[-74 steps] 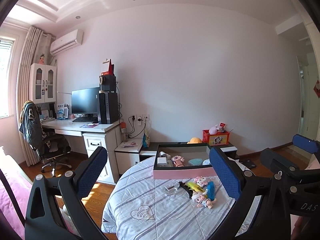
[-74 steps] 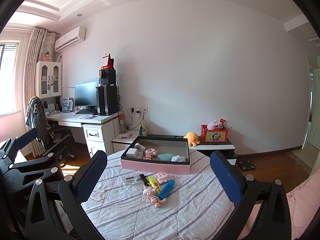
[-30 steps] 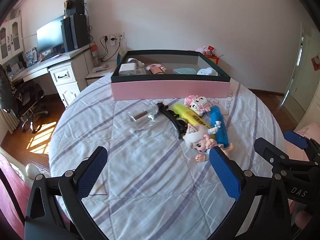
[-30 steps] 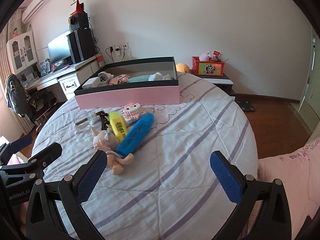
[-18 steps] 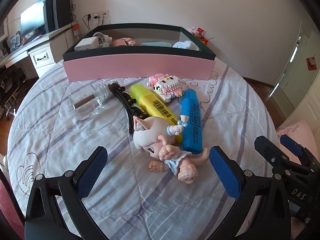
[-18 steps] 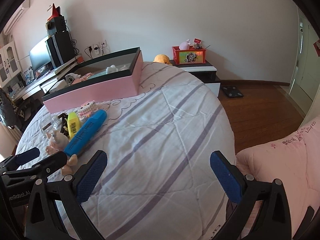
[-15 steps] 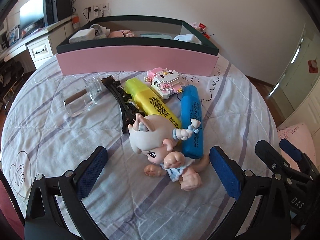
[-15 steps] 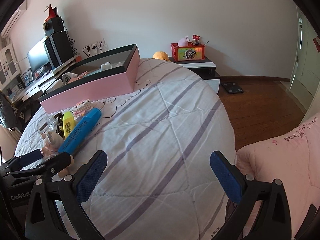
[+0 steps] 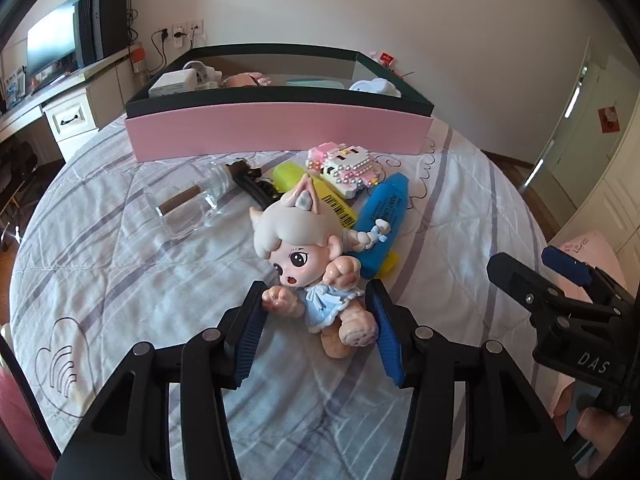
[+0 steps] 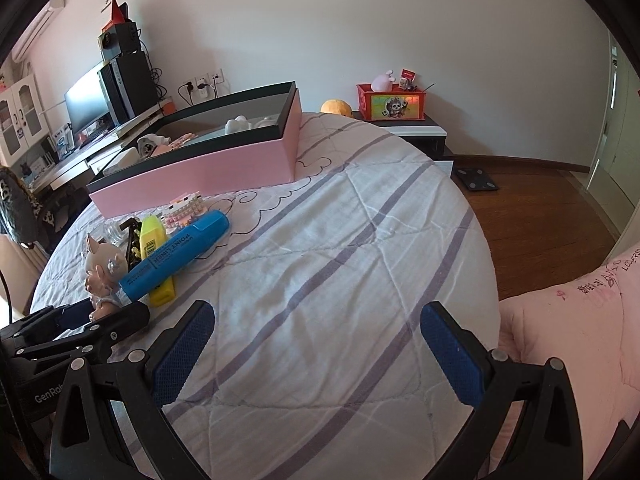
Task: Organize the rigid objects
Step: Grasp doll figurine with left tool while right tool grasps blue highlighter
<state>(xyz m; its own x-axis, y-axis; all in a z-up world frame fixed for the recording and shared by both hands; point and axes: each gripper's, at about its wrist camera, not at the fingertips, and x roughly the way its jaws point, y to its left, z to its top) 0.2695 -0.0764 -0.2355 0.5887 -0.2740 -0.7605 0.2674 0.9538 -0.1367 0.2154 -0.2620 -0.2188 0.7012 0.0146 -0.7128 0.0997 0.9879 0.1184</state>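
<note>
Round bed [image 9: 120,280] covered in a white quilt with purple stripes, seen from two handheld tongs. Left gripper [image 9: 316,320] low over the quilt, jaws just drawn inward around a small doll figurine [image 9: 308,248] with pale hair, cat ears and a blue dress. Blue pads [image 9: 250,336] set on either side of the doll's legs, the left one against a foot, the right one just beside the other leg — firm clamping not clear from this view. Doll lying near the middle of the quilt, head toward a blue highlighter [image 9: 384,216] and a yellow highlighter [image 9: 316,192] that rest side by side. Behind those, a pink-and-white beaded block toy [image 9: 344,168], a black hair clip [image 9: 252,184] and a clear glass bottle [image 9: 188,208] on its side. Farther back, a pink box [image 9: 280,132] with a dark rim, several small items already inside. Right gripper [image 10: 316,356] hovering over bare quilt to the right of the pile, jaws wide apart, nothing between them. Fingers of a hand [image 9: 592,424] at the lower right edge.
</note>
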